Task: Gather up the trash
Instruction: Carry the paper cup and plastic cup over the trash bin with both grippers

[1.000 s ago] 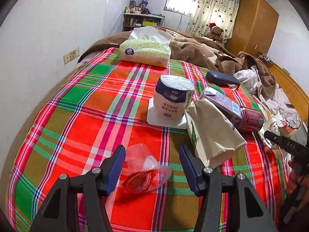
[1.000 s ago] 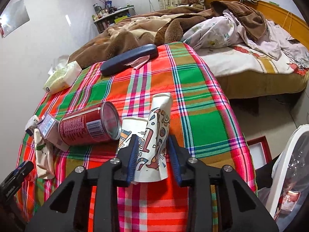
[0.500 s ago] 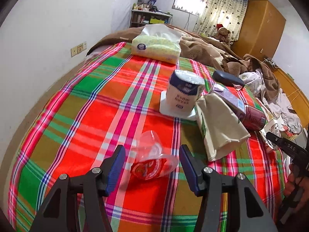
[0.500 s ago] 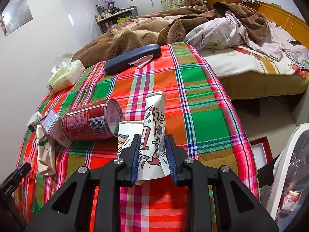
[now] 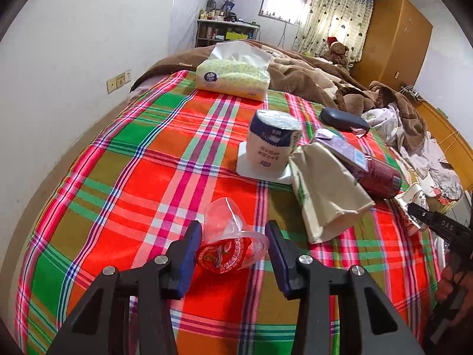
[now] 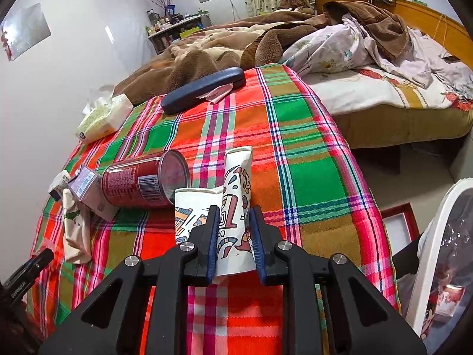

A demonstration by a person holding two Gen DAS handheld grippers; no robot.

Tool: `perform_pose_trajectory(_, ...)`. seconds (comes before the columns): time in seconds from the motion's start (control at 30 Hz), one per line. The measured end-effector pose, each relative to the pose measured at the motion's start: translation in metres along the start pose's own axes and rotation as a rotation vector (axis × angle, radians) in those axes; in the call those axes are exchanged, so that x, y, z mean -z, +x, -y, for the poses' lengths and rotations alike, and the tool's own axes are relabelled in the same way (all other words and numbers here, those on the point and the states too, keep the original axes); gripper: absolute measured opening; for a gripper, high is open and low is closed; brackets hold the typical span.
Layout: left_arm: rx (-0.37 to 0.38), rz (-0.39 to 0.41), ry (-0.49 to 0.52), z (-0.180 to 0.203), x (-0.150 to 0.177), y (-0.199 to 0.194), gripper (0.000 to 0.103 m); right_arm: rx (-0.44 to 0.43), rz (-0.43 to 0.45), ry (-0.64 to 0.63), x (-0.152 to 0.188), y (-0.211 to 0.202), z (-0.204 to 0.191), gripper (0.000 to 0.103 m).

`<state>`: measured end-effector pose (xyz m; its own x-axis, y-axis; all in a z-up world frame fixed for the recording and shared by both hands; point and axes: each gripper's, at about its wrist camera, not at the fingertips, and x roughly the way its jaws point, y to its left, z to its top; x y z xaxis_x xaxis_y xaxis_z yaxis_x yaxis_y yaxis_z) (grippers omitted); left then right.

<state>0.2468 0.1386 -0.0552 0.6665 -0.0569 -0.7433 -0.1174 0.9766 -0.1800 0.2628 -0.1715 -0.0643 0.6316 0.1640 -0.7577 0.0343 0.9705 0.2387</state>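
Observation:
A crushed clear plastic cup (image 5: 229,241) with a red label lies on the plaid blanket (image 5: 142,183). My left gripper (image 5: 233,247) is open, its jaws on either side of the cup, not pressing it. My right gripper (image 6: 235,232) is shut on a flattened patterned paper cup (image 6: 236,189) and holds it just above the blanket. A red can (image 6: 142,182), a purple carton (image 6: 85,182) and a beige paper bag (image 5: 323,190) lie beside it.
A toilet roll (image 5: 273,143) stands on a white pad mid-blanket. A tissue pack (image 5: 233,77) and a dark glasses case (image 6: 204,88) lie farther back. A white bin with a plastic liner (image 6: 443,254) stands on the floor at right. Brown bedding (image 6: 230,47) is piled behind.
My right gripper closed tighter on the paper cup and lifted it slightly. My left gripper moved forward around the plastic cup, its jaws a little narrower.

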Motion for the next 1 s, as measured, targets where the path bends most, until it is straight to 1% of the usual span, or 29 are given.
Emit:
perform_pose_trajectory(0.17, 0.019, 0.004, 0.010, 0.008, 0.003, -0.007, 0.045, -0.012, 0.019, 0.003, 0.003, -0.008, 0.001, 0.021)
perform_pose_trajectory(0.43, 0.056, 0.042, 0.052, 0.033, 0.003, -0.032, 0.045, -0.030, 0.048, 0.019, 0.006, -0.027, 0.007, 0.021)
perform_pose_trajectory(0.7, 0.100, 0.086, 0.112, 0.067, 0.008, -0.063, 0.045, -0.044, 0.092, 0.033, 0.010, -0.054, 0.016, 0.021)
perform_pose_trajectory(1.0, 0.156, 0.121, 0.188, 0.109, 0.016, -0.091, 0.045, -0.046, 0.151, 0.059, 0.016, -0.085, 0.034, 0.021)
